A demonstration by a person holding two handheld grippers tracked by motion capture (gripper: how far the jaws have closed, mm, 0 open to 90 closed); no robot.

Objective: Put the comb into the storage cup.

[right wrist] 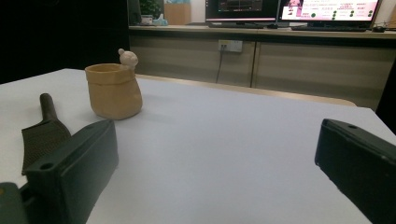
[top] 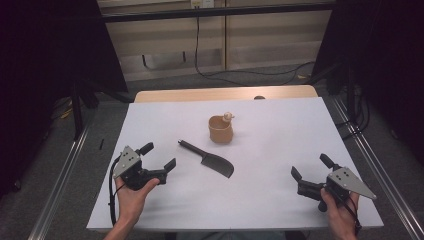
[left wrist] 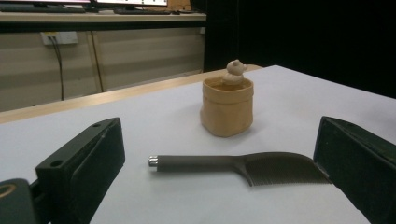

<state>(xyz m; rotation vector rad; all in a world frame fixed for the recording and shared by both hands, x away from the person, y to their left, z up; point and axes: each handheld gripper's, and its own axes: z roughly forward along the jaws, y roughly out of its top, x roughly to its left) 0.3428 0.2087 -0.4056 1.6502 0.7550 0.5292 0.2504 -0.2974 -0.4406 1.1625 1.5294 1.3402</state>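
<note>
One comb (top: 209,159), one cup (top: 220,130)

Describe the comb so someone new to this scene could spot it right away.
Start at the white table and find the tan cup near its middle. Just in front of the cup, toward the person, the comb lies flat. It is the one dark, flat thing there: a round handle with a metal end cap and a wide row of fine teeth.

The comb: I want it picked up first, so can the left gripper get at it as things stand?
Probably yes. The left gripper is open and points at the comb, with bare table between them; the cup stands behind it.
</note>
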